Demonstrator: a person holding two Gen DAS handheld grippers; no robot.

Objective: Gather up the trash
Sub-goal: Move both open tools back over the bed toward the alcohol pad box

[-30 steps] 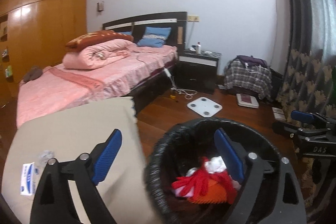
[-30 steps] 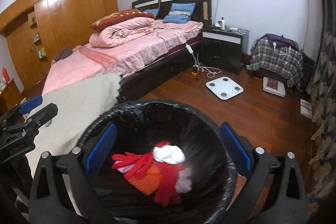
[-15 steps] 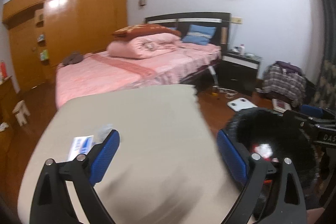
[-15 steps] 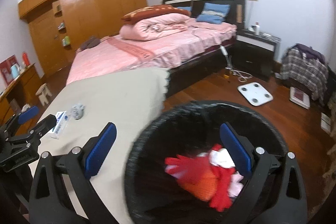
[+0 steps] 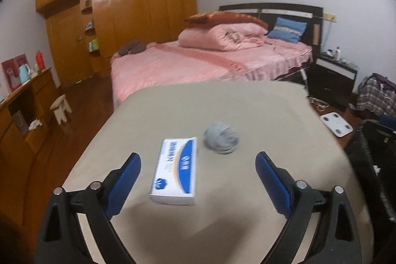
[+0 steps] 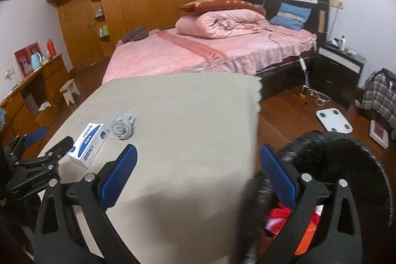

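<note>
A white and blue box (image 5: 176, 171) lies on the beige-covered table (image 5: 259, 113), with a grey crumpled wad (image 5: 221, 137) just beyond it to the right. My left gripper (image 5: 198, 173) is open above the table, the box between its fingers but untouched. The right wrist view shows the same box (image 6: 89, 144) and wad (image 6: 123, 126) at the left, and my right gripper (image 6: 196, 167) open over the table's right part. The black-lined trash bin (image 6: 346, 165) sits right of the table, with red and orange trash (image 6: 281, 214) inside.
A pink bed (image 5: 210, 61) stands behind the table, with a wooden wardrobe (image 5: 123, 16) at the left wall. A black nightstand (image 6: 339, 63), a white floor scale (image 6: 334, 120) and a plaid-covered pile (image 6: 381, 95) are at the right. A low wooden cabinet (image 5: 22, 110) lines the left.
Both grippers have swung left, away from the bin and over the table. The box and wad now lie in front of the left gripper. Both stay open.
</note>
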